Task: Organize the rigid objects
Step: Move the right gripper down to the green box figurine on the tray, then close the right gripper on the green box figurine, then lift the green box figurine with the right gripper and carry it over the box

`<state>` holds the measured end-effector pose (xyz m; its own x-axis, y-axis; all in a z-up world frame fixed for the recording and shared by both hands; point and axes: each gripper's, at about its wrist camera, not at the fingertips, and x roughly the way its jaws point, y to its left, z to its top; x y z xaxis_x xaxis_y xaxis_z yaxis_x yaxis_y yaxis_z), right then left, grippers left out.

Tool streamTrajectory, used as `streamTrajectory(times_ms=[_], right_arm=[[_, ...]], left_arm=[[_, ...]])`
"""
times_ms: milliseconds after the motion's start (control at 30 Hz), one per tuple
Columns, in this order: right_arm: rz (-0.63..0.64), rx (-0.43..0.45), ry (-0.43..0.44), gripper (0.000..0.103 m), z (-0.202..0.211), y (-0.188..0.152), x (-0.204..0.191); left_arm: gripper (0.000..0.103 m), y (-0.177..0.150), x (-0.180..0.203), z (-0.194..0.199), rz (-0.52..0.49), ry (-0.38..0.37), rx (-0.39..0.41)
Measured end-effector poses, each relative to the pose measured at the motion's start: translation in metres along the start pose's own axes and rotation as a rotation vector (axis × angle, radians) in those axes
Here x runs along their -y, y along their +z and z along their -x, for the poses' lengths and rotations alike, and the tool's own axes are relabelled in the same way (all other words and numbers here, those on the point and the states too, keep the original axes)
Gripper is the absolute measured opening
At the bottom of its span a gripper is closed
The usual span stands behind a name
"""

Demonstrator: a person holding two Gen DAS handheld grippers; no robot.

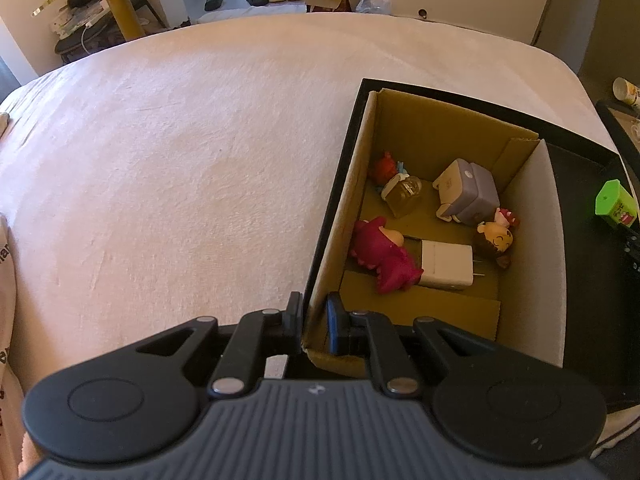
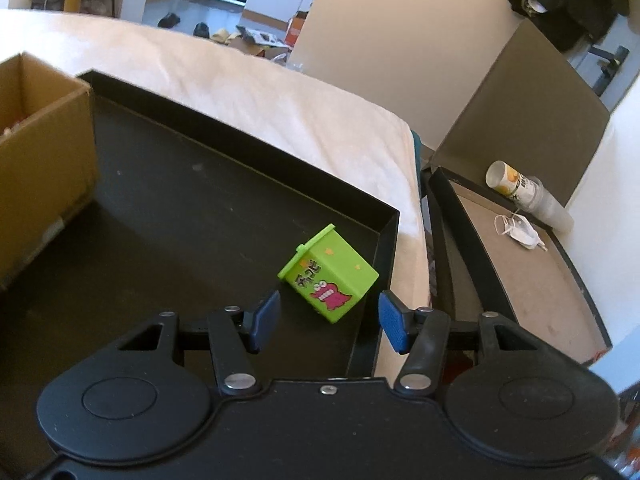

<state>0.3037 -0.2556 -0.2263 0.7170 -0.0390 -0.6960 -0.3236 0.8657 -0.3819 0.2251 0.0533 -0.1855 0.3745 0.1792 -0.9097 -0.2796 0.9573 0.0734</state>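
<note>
A cardboard box (image 1: 424, 136) stands in a black tray (image 1: 588, 280) on the cream bedcover. Inside it lie a pink dinosaur figure (image 1: 384, 256), a white charger (image 1: 446, 266), a brown-haired doll (image 1: 496, 240), a grey-and-white device (image 1: 468, 192), a small glass bottle (image 1: 404, 192) and a red toy (image 1: 386, 164). My left gripper (image 1: 314, 312) is shut on the box's near corner wall. A green toy box (image 2: 330, 276) with a pink monster sticker lies tilted in the tray's right corner. My right gripper (image 2: 330, 308) is open, its blue pads (image 2: 266, 316) either side of the toy's near end, not touching.
The cream bedcover (image 1: 180, 160) stretches wide to the left of the tray. Right of the bed is a second dark tray (image 2: 532, 264) holding a tipped paper cup (image 2: 508, 180) and a white cable. Slippers and clutter lie on the floor beyond.
</note>
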Motion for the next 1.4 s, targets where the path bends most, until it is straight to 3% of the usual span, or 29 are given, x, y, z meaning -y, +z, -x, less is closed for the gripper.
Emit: streamTrajectory(times_ms=[333, 500, 667, 700, 767, 933, 1400], right_arm=[[0.215, 0.012, -0.008, 0.069, -0.025, 0.013, -0.008], [0.323, 0.015, -0.005, 0.07, -0.035, 0.021, -0.014], [0.336, -0.008, 0.017, 0.07, -0.046, 0.029, -0.011], [0.335, -0.015, 0.026, 0.068, -0.048, 0.03, -0.01], [0.329, -0.05, 0.065, 0.047, -0.051, 0.03, -0.009], [0.309, -0.072, 0.124, 0.047, -0.04, 0.028, -0.012], [0.308, -0.066, 0.165, 0.047, 0.007, 0.025, -0.036]], left_arm=[[0.012, 0.002, 0.004, -0.003, -0.005, 0.021, -0.01], [0.012, 0.002, 0.005, -0.003, -0.006, 0.027, -0.011], [0.012, 0.002, 0.005, -0.004, -0.003, 0.026, -0.011], [0.012, 0.002, 0.005, -0.004, -0.003, 0.026, -0.011], [0.012, 0.002, 0.005, -0.004, -0.003, 0.026, -0.011], [0.012, 0.002, 0.004, -0.004, -0.001, 0.023, -0.01], [0.011, 0.0, 0.001, 0.004, 0.003, -0.002, 0.008]])
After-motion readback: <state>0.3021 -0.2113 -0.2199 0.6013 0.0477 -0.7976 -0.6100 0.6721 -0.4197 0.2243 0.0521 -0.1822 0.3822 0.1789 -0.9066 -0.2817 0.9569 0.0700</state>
